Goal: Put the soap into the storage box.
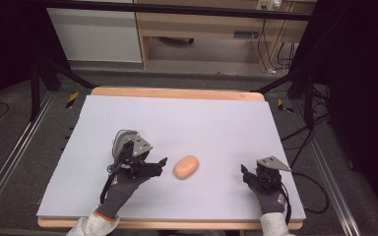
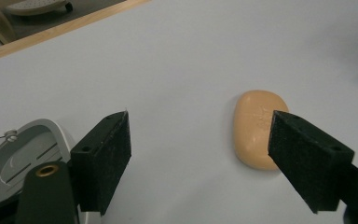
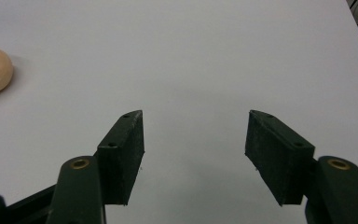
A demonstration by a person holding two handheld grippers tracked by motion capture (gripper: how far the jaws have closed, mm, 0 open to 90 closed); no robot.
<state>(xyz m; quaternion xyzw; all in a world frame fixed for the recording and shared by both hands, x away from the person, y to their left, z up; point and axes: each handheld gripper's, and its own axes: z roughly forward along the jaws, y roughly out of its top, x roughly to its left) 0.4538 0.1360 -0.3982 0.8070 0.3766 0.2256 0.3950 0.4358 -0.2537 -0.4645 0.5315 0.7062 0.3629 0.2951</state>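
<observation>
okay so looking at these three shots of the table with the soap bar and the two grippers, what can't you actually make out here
- Soap bar: in the left gripper view, one pad of the left gripper covers its near corner; in the right gripper view the frame's left edge cuts it off.
- Grey and white dish-like object: cropped by the edge and behind a jaw; in the high view the left gripper covers it, so what it is stays unclear.
- Right gripper: too small in the high view to judge its opening.

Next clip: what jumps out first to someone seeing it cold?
The orange soap bar lying alone near the middle of the white table. The left gripper sits just to its left, jaws open toward it; the right gripper waits open farther right.
</observation>
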